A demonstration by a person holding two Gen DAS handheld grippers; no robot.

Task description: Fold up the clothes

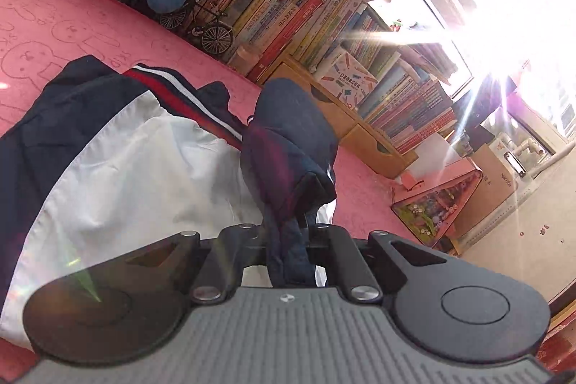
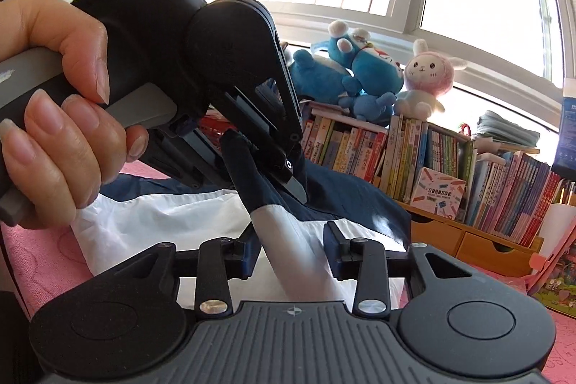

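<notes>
Navy sleeve (image 1: 288, 146) sat pinched in the left gripper (image 1: 288, 240) — right gripper (image 2: 293, 254) fingers stood spread around white fabric.

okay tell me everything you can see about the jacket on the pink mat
The jacket is thin, smooth-looking fabric in navy and white panels, with a red, white and navy striped band near its top. It lies rumpled on the pink mat. A navy sleeve rises from it, pinched in the shut left gripper. The right gripper stands open around the sleeve's white part.
</notes>
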